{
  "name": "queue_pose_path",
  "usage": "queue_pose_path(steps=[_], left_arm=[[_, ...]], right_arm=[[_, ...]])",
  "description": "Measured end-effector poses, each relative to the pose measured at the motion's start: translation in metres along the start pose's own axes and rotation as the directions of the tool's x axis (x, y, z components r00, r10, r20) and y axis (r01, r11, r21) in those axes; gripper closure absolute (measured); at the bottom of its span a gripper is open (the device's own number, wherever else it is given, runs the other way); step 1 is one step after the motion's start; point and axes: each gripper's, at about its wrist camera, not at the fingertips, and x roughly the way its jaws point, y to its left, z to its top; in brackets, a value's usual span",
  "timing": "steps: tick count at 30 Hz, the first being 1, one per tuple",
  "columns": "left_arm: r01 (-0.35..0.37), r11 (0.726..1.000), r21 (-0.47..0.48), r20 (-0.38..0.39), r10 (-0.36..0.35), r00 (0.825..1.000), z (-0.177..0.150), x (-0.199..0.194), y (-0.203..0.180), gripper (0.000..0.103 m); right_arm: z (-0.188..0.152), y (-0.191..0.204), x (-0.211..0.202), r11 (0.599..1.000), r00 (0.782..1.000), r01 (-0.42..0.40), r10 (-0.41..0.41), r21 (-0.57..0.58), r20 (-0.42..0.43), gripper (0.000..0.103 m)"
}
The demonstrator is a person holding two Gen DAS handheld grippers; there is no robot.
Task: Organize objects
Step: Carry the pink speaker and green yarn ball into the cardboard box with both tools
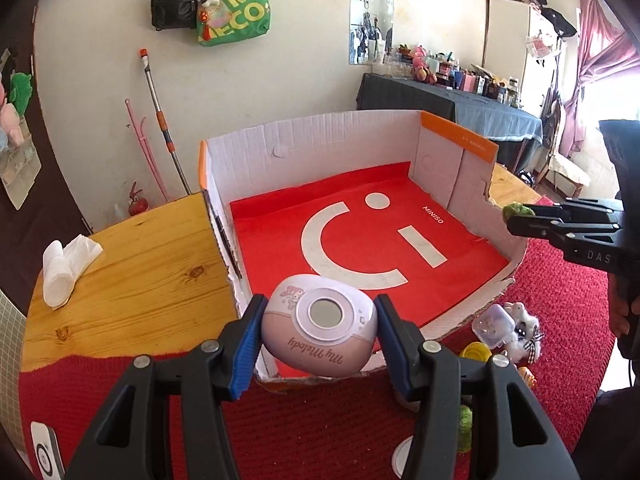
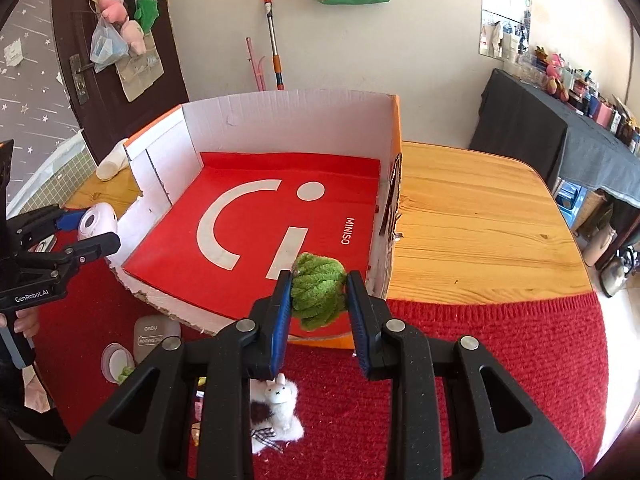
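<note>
My left gripper [image 1: 319, 326] is shut on a pink My Melody case [image 1: 319, 330] with a round mirror, held over the near wall of the white cardboard box [image 1: 308, 140]. The box has a red Miniso bag [image 1: 360, 236] lying flat in it. My right gripper [image 2: 319, 300] is shut on a green fuzzy plush [image 2: 318, 290], held over the box's near right corner [image 2: 384, 280]. The right gripper also shows in the left wrist view [image 1: 520, 216], and the left gripper shows in the right wrist view [image 2: 92, 228].
The box stands on a wooden table [image 2: 480, 220] with a red knitted cloth [image 2: 480, 352]. On the cloth lie a white alpaca toy [image 2: 280, 404], a clear small box [image 1: 493, 325], a yellow item [image 1: 476, 350] and a grey case [image 2: 154, 334]. A white roll [image 1: 60, 268] lies at the left.
</note>
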Motion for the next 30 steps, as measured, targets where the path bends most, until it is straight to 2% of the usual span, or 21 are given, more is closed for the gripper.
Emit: queue_pose_path(steps=[5,7,15,21,27,30], left_arm=[[0.051,0.998,0.036,-0.096,-0.047,0.994,0.01,0.021,0.002,0.047],[0.051,0.997,0.057,-0.135,-0.043,0.99,0.012,0.029,0.002,0.047],[0.086,0.986,0.143,-0.233,-0.051,0.971,0.018,0.048,-0.003,0.047],[0.093,0.975,0.203,-0.297,-0.029,0.955,0.018,0.063,-0.007,0.047],[0.105,0.964,0.242,-0.351,-0.014,0.936,0.012,0.073,-0.007,0.047],[0.115,0.966,0.233,-0.358,-0.025,0.933,0.012,0.075,-0.005,0.047]], right_arm=[[0.014,-0.004,0.026,0.999,0.992,-0.016,0.01,-0.046,-0.125,0.077],[0.016,-0.001,0.033,0.996,0.985,-0.017,0.002,-0.083,-0.171,0.077],[0.023,0.003,0.056,0.984,0.948,-0.024,-0.034,-0.178,-0.318,0.077],[0.02,0.009,0.067,0.975,0.918,-0.042,-0.048,-0.218,-0.395,0.077],[0.019,0.009,0.073,0.973,0.902,-0.063,-0.039,-0.221,-0.429,0.077],[0.018,0.01,0.075,0.971,0.897,-0.073,-0.036,-0.227,-0.442,0.077]])
